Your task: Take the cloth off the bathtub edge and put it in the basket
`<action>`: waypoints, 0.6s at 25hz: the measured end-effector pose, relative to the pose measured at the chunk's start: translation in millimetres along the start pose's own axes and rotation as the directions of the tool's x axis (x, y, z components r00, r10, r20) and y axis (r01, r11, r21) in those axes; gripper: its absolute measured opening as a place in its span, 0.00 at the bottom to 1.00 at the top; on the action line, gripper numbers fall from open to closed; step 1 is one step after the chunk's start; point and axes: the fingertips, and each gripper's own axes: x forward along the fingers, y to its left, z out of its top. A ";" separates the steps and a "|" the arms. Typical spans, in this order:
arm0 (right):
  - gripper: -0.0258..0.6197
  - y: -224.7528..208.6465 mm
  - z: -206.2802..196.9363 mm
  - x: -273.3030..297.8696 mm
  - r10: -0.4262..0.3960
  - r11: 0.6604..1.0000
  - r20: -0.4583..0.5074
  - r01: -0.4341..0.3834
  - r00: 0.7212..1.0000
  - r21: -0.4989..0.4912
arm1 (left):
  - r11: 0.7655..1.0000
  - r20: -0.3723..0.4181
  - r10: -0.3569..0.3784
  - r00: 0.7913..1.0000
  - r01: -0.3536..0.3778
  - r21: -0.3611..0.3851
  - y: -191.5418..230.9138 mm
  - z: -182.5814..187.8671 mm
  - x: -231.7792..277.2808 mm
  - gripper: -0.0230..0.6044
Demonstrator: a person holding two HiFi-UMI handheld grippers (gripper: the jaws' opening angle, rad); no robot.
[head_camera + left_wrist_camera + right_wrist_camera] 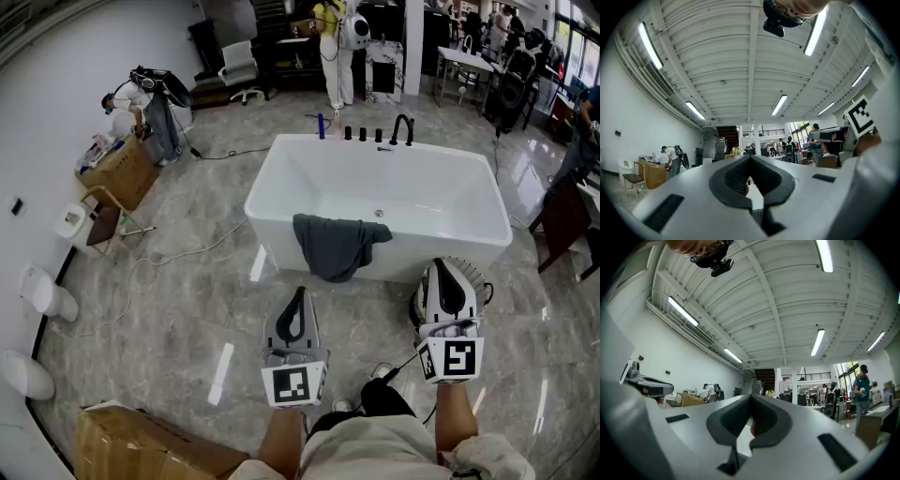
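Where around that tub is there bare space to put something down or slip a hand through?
The near rim of the bathtub right of the cloth is bare; so is the floor to its left. The far rim is crowded with taps.

Head view looks down; gripper views tilt upward.

Glossy white bathtub (pixel 328 183) ahead of me, smooth all over. The cloth (pixel 336 246) on its rim is soft, matt grey fabric. The floor (pixel 178 319) is polished stone-look tile, mirror-shiny. My left gripper (pixel 750 157): smooth grey plastic, with ribbed matt black pads (pixel 736 176).
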 end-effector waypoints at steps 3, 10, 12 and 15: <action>0.02 7.7 2.8 -3.2 0.001 1.000 -0.004 -0.001 1.000 0.014 | 1.000 0.005 0.005 1.000 -0.005 -0.003 6.2 1.0 -6.3 0.03; 0.02 27.3 7.3 -7.8 0.027 1.000 0.002 -0.027 1.000 0.009 | 1.000 0.003 0.004 1.000 -0.004 -0.014 12.8 1.1 -19.0 0.03; 0.02 31.4 8.9 -8.3 0.040 0.999 0.013 -0.040 0.999 0.006 | 1.000 0.010 0.002 1.000 -0.002 -0.021 13.0 4.2 -20.9 0.03; 0.02 37.4 10.5 -9.6 0.061 0.998 0.025 -0.062 0.998 0.020 | 1.000 0.012 -0.004 1.000 0.005 -0.023 13.0 4.1 -22.8 0.03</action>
